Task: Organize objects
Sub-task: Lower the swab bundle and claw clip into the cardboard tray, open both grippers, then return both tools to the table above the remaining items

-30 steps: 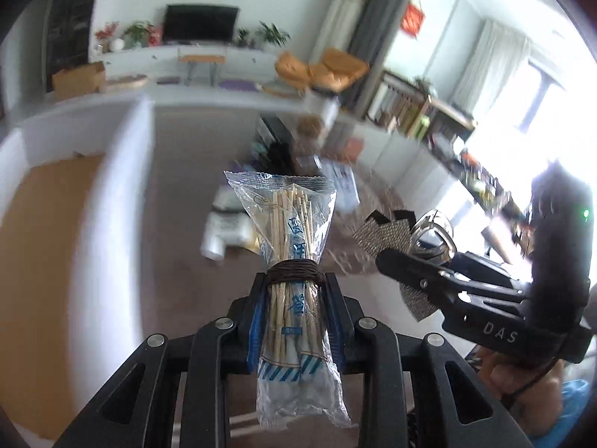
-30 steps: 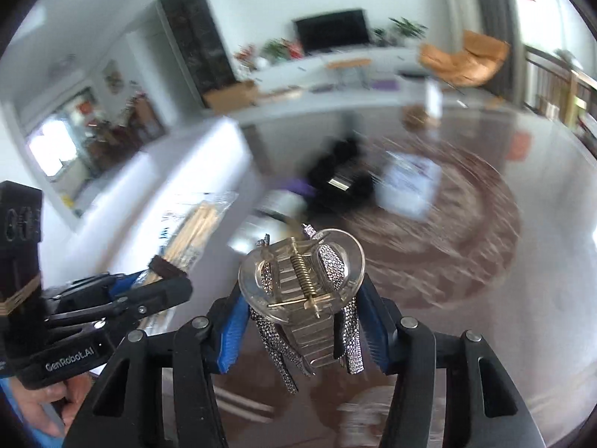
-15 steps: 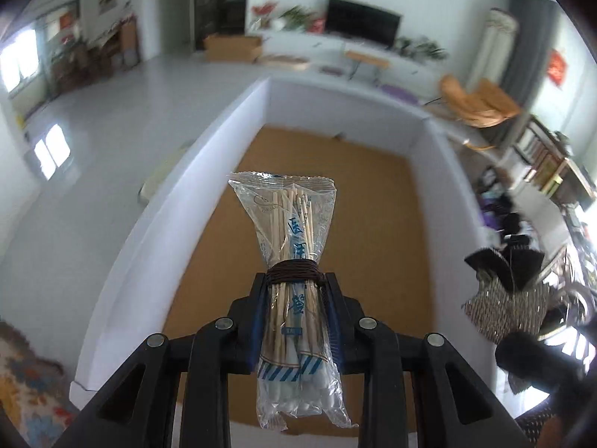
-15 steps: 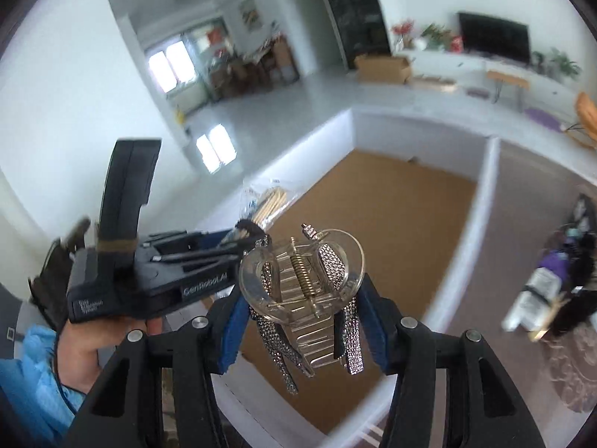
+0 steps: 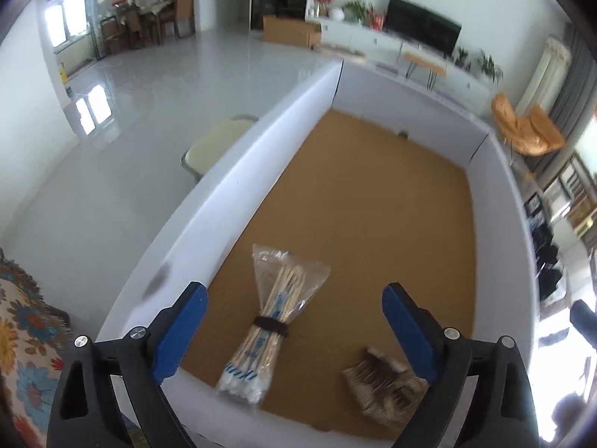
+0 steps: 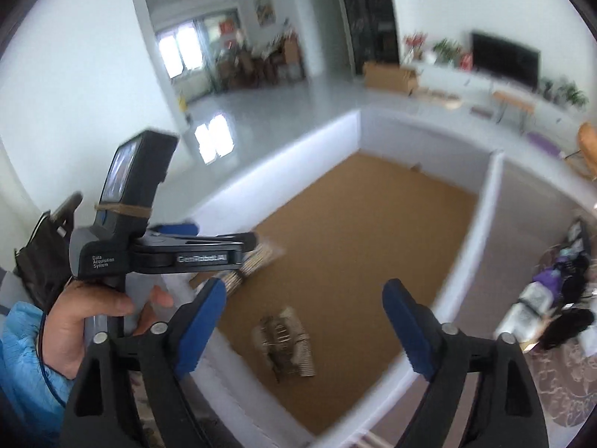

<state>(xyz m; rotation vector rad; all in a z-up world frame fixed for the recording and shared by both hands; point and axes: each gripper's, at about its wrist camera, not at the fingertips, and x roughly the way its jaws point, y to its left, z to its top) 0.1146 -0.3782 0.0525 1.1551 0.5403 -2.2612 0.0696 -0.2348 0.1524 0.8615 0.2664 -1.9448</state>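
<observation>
brown cardboard lines the floor of the white-walled box (image 5: 231, 171), and on it now lies the cotton swab pack (image 5: 274, 313), near the left wall, with the hair clip (image 5: 384, 384) just beside it to the right. half a second ago each was clamped in a tool; now the left tool (image 5: 294, 330) and right tool (image 6: 304, 321) both stand wide and hold nothing. so both things seem placed, though the right view is blurred. around the box are pale floor tiles, a tv (image 5: 421, 28) and an orange chair (image 5: 526, 130).
</observation>
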